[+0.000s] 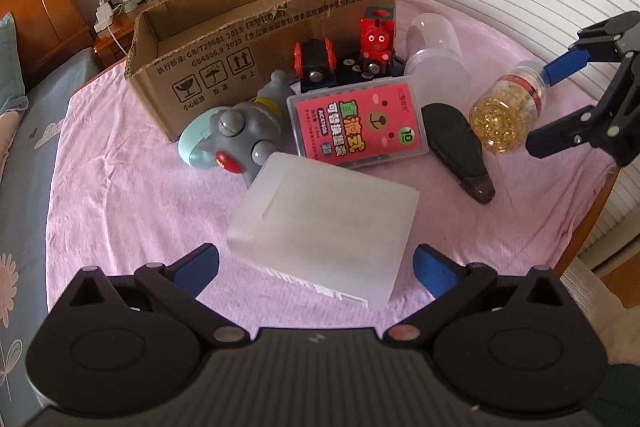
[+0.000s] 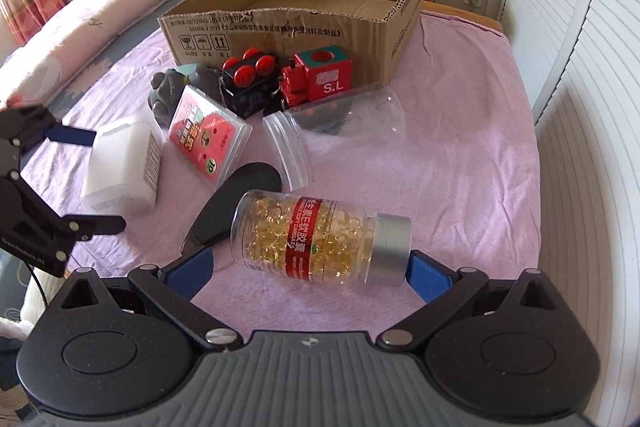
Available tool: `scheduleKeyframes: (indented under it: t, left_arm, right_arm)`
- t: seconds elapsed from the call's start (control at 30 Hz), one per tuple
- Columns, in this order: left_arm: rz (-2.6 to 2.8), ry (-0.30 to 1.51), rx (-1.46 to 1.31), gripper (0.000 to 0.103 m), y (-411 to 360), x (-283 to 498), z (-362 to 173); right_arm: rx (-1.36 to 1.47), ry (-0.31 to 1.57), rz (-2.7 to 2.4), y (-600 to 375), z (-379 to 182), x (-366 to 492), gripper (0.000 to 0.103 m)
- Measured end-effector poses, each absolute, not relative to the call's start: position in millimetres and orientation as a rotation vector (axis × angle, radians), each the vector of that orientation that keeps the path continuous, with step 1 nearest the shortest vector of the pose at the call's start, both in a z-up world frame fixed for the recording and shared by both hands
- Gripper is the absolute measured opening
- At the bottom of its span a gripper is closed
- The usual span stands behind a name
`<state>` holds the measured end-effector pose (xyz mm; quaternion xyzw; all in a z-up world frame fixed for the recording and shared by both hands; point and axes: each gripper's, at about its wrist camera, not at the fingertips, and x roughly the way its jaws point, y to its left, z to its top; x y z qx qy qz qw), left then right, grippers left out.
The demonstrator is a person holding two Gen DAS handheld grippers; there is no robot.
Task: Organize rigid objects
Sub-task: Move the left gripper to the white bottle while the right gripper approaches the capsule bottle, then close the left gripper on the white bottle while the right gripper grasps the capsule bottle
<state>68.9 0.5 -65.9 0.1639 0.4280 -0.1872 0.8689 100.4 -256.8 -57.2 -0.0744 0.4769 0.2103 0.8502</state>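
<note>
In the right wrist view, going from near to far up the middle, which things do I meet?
Clear bottle of golden capsules with silver cap → empty clear plastic jar lying down → red wooden toy train → open brown cardboard box.

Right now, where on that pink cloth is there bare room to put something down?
Bare cloth lies right of the clear jar and pill bottle, out to the shutter doors. More lies left of the frosted case and grey toy. The cardboard box looks empty. It is crowded in front of the box: trains, card case and black pouch touch or overlap.
</note>
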Motion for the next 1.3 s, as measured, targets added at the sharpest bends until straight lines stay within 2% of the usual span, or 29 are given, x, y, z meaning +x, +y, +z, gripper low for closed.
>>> scheduleKeyframes:
  t: [0.4, 0.53, 0.83, 1.07, 1.3]
  left_arm:
    - [-0.465, 0.884, 0.424, 0.102, -13, 92, -64]
    - [-0.495, 0.897, 0.390, 0.092, -9, 93, -64]
    - [-0.252, 0.926, 0.218, 0.087, 7, 83, -59]
    - [-0.262, 0.926, 0.236, 0.089, 10, 77, -63]
    - [-0.273, 0.929, 0.180, 0.099, 14, 77, -78]
  right_arm:
    - [-0.163, 0.993, 0.392, -251, -59, 99, 0.103]
    - [-0.161, 0.996, 0.368, -248, -60, 100, 0.103]
    - [-0.212, 0.963, 0.210, -235, -61, 103, 0.103]
    - [-0.267, 0.983, 0.188, -237, -67, 105, 0.103]
    - [-0.248, 0.979, 0.266, -241, -76, 99, 0.103]
